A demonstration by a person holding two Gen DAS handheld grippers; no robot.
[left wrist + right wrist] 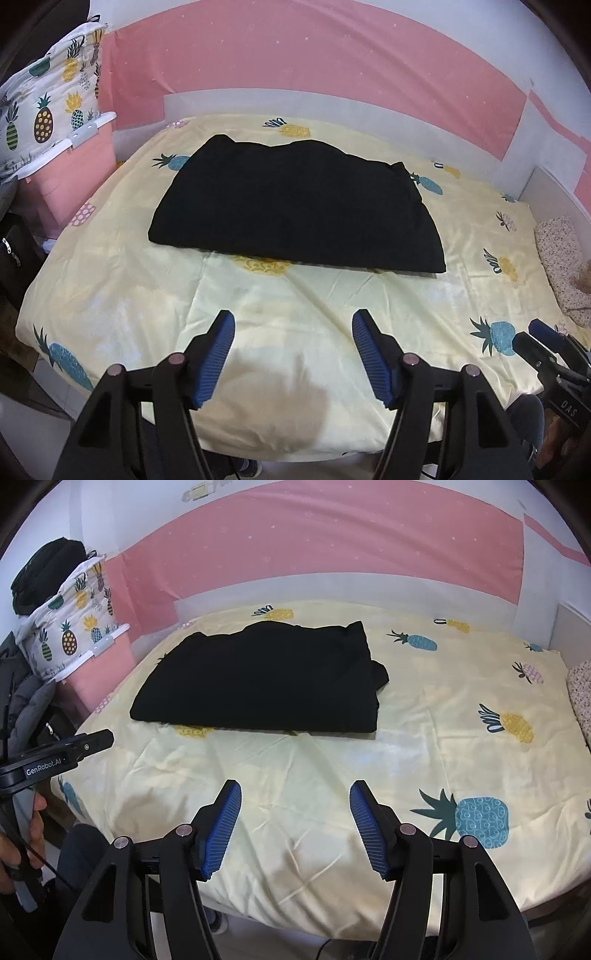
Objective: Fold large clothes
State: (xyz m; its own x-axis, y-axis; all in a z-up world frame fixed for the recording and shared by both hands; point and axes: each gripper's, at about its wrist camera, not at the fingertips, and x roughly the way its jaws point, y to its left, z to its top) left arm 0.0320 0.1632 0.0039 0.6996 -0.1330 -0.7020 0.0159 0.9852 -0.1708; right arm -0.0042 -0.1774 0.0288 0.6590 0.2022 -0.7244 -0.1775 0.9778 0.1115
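A black garment (291, 206) lies folded into a flat rectangle on the pale yellow pineapple-print bed sheet (110, 280); it also shows in the right wrist view (258, 679). My left gripper (293, 325) is open and empty, hovering above the sheet near the bed's front edge, well short of the garment. My right gripper (295, 794) is open and empty, also above the sheet in front of the garment. The right gripper shows at the right edge of the left wrist view (546, 343). The left gripper shows at the left edge of the right wrist view (66, 753).
A pink storage box (66, 173) with a pineapple-print bag (44, 107) on top stands left of the bed. A black backpack (44, 572) sits on that bag. A floral pillow (561, 258) lies at the bed's right edge. A pink and white wall runs behind.
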